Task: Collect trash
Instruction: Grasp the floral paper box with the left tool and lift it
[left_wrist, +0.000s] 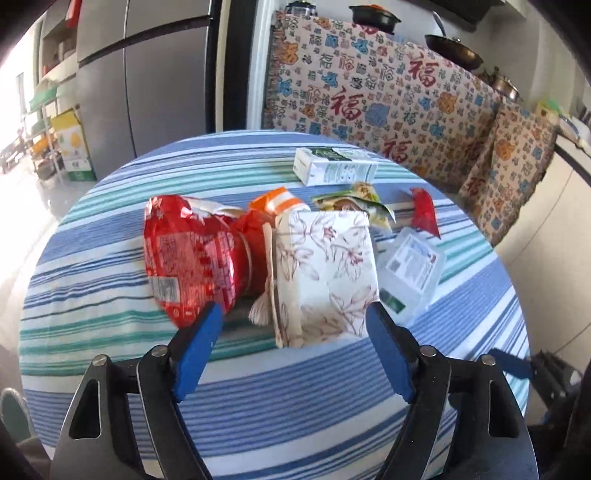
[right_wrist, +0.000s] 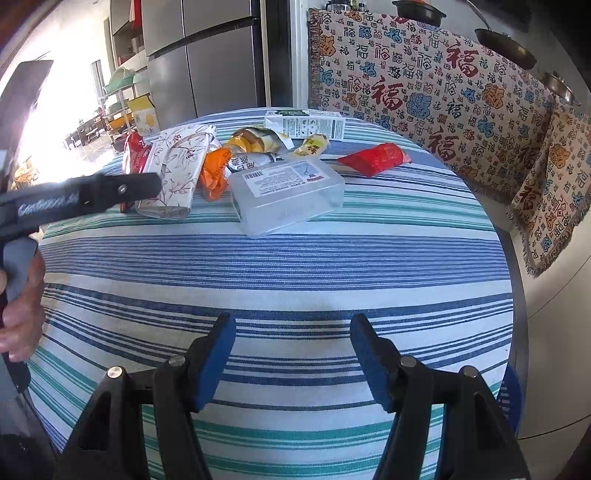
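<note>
Striped blue-and-white cloth covers the round table (right_wrist: 280, 280), and all the trash sits bunched toward its far edge. Closest to the left gripper (left_wrist: 295, 317) is a floral paper bag (left_wrist: 325, 273), with a shiny red snack bag (left_wrist: 188, 258) touching its left side and a clear plastic box (left_wrist: 410, 269) just beside it on the right. A white carton (left_wrist: 334, 166) lies nearer the far edge. The left fingers (left_wrist: 201, 350) stand fairly wide, straddling the floral bag's near end without pressing it, so nothing's held yet. The right gripper (right_wrist: 291, 360) hovers over bare cloth near the table's front edge, its fingers (right_wrist: 369, 362) apart and empty too.

If I were doing this grab, I'd push in a bit deeper so the pads land on the bag's flat sides, not just the corner. Watch the red bag, looks easy to snag. Squeeze gently, paper crumples.
</note>
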